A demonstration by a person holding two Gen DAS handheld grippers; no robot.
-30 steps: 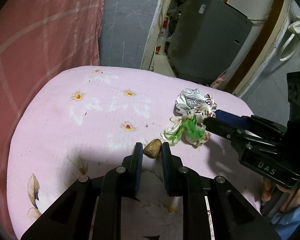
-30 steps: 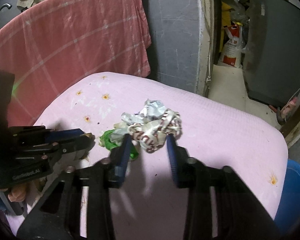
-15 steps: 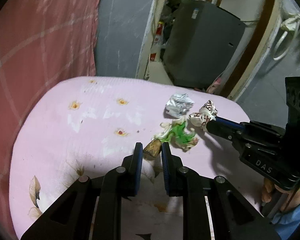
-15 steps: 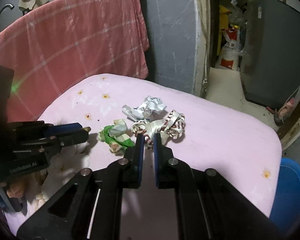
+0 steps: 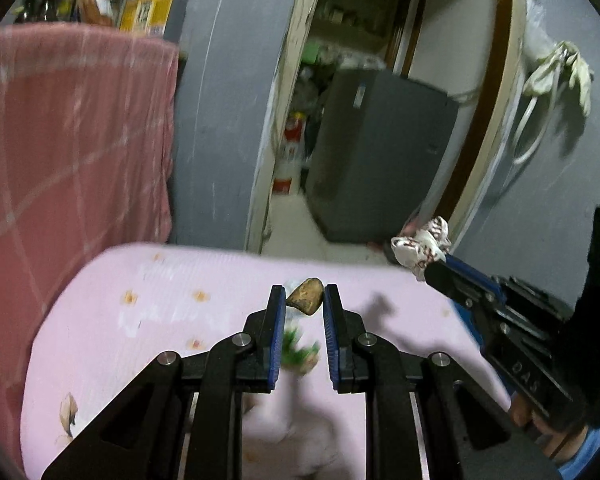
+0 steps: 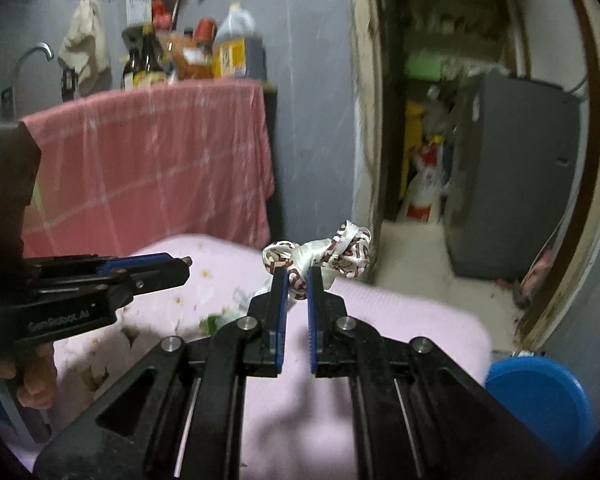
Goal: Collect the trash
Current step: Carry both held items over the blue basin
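Gripping small brown lump (image 5: 307, 295) w/ left fingers (image 5: 278, 304); right fingers (image 6: 279, 280) clamped on crumpled red-white wrapper (image 6: 320, 256).

Pink flowered tabletop (image 5: 148, 320) with green-and-white crumpled wrapper (image 5: 298, 350).

Brown lump (image 5: 307, 295) held aloft, crumpled red-white wrapper (image 6: 320, 257) lifted, green scrap (image 5: 298, 354) on pink cloth (image 5: 140, 320)

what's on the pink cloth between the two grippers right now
In the right wrist view, a green scrap and a silvery crumpled wrapper lie on the pink cloth between the left gripper and right gripper.
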